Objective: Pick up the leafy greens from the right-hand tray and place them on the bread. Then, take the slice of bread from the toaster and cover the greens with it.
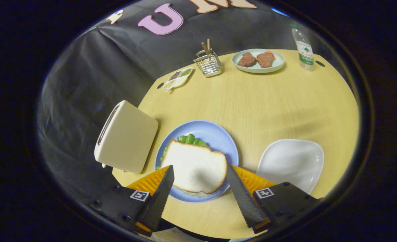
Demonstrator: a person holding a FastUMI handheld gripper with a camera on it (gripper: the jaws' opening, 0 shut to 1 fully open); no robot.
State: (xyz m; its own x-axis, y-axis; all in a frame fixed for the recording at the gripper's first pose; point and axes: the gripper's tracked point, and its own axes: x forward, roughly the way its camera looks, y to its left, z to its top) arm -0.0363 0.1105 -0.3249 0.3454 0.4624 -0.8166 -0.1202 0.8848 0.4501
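A slice of white bread lies flat on leafy greens, which peek out from under its far edge. Both rest on a blue plate. A pale edge of something shows under the slice's near side. My gripper is open and hovers over the near half of the plate, one finger on each side of the slice. Neither finger visibly presses on it. The cream toaster stands just left of the plate, and I cannot see into its slot. The white tray on the right holds nothing.
At the far side of the wooden table are a pale plate with two meat patties, a water bottle, a wire utensil holder and a small divided condiment dish. The black cloth wall runs behind and to the left.
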